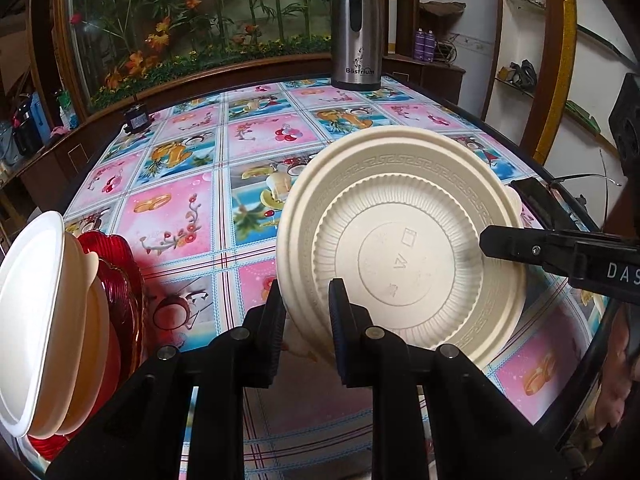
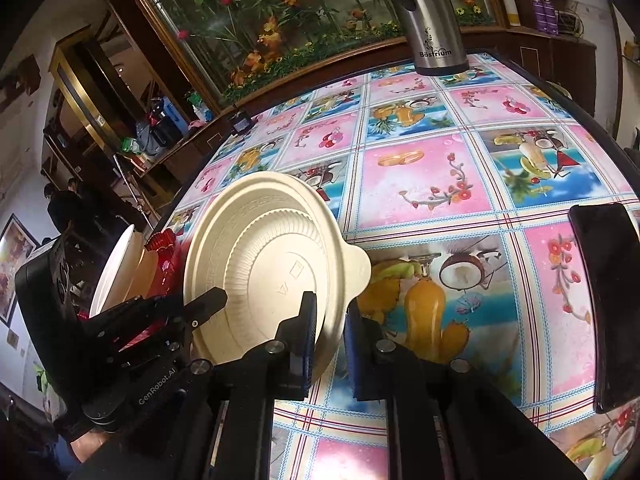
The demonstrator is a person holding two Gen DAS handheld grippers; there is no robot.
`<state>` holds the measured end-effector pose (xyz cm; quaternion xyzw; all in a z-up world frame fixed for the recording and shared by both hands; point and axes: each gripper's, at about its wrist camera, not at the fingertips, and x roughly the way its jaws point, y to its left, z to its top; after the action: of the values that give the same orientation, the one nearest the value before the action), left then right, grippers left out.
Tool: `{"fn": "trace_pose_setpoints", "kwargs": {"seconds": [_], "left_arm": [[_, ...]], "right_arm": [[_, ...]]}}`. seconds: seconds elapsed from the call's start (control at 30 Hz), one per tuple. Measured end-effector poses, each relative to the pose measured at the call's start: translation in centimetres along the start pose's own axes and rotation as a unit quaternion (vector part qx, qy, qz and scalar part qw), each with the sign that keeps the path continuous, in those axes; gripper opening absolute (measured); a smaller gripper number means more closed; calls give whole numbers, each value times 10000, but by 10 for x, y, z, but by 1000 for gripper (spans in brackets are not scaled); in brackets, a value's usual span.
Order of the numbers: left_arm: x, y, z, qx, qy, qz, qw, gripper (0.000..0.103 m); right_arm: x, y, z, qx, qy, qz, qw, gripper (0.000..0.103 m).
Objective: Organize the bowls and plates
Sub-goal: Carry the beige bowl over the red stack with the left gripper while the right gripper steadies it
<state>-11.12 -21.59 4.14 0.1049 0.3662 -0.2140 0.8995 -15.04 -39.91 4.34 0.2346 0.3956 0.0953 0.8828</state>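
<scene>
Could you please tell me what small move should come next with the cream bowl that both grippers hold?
Probably carry the cream bowl sideways toward the upright dishes at the table's edge: left gripper and right gripper both pinch its rim, holding it on edge.

Readable lettering
"Bästrium" stands on the steel flask (image 1: 355, 28); "GenRobot.AI" on the left hand-held gripper (image 2: 206, 300); "DAS", cut off, on the right hand-held gripper (image 1: 500, 216).

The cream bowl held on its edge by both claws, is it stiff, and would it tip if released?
The cream bowl looks thin, moulded, probably light and slightly flexible. Standing on edge between the left claw and right claw, it would likely topple if released.
</scene>
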Motion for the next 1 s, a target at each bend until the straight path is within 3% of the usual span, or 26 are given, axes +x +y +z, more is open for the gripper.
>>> {"fn": "trace_pose_setpoints", "kwargs": {"seconds": [0.47,0.77,1.0], "left_arm": [[-38,18,9,-205,-387,19,9990,18],[-77,61,8,-606,-791,366,9943,18],[-107,105,-1,-1003,-1075,777,9861,18]], "right_arm": [[-20,25,18,-132,-170,351,9992,13],[-21,78,35,-496,-176,807,9954,13],[-10,135,46,-889,-130,1239,9882,13]]}}
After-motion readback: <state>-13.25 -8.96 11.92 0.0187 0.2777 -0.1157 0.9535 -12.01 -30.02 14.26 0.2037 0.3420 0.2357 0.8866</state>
